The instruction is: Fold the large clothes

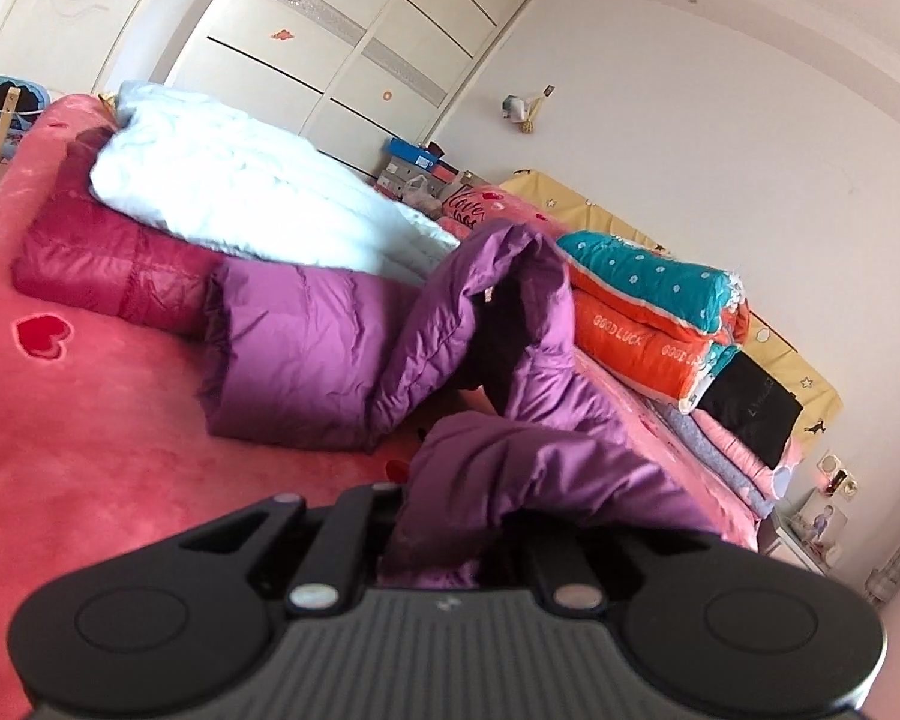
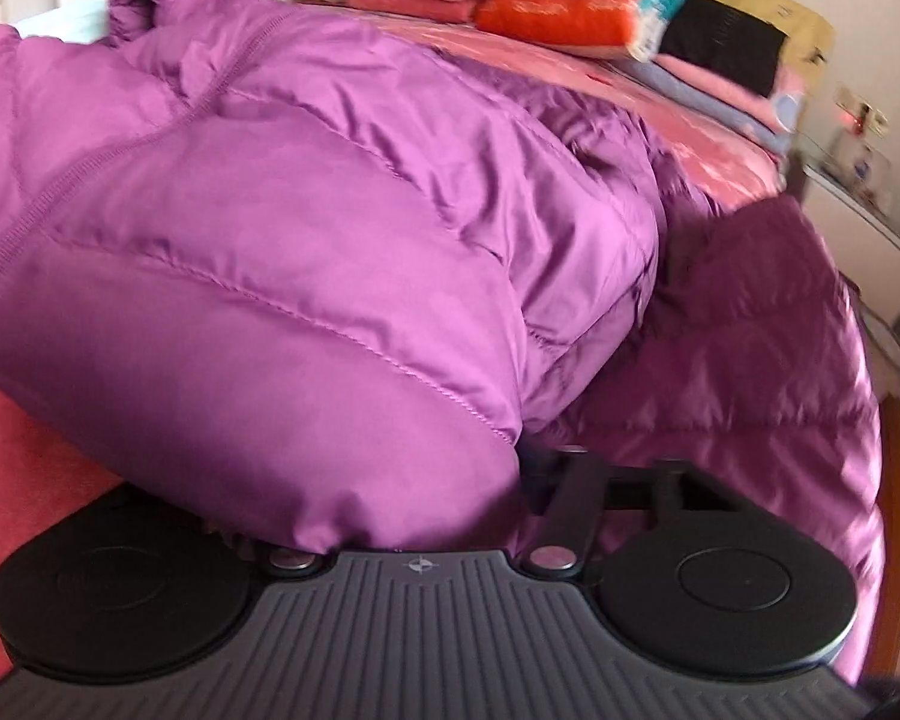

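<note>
Both views bright with soft, even daylight; strong fisheye bending and dark corners; right wrist view motion-blurred, especially the far bedding.

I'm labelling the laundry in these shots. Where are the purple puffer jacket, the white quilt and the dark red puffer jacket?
Purple puffer jacket (image 2: 306, 252): right wrist view, on a quilted panel.
White quilt (image 1: 240, 186): left wrist view, on its top.
Dark red puffer jacket (image 1: 102, 264): left wrist view, on its near edge.

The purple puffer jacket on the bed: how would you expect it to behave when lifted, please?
The purple puffer jacket would probably sag and drape, as it already slumps in soft folds. Its quilted, puffy panels suggest lightness for its bulk. The shiny shell may slip.
</note>
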A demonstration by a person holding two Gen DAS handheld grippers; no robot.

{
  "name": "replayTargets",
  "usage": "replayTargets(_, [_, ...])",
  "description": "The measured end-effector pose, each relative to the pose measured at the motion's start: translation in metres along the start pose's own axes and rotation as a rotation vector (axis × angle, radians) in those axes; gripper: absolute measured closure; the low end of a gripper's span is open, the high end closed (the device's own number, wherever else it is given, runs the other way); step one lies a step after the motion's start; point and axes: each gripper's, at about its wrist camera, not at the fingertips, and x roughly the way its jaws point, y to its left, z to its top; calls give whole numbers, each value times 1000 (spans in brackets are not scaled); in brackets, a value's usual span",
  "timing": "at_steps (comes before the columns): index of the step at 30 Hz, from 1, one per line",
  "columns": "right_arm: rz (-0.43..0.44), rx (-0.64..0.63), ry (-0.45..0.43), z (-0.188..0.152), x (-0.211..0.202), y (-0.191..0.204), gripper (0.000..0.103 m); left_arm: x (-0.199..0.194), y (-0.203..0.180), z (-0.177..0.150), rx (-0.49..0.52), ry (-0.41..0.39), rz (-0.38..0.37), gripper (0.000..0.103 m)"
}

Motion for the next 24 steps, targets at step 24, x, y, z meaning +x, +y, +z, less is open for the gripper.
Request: replayTargets(24, [282, -133, -106, 12, -149, -65, 84, -198, -13, -29, -74, -24, 172, 100])
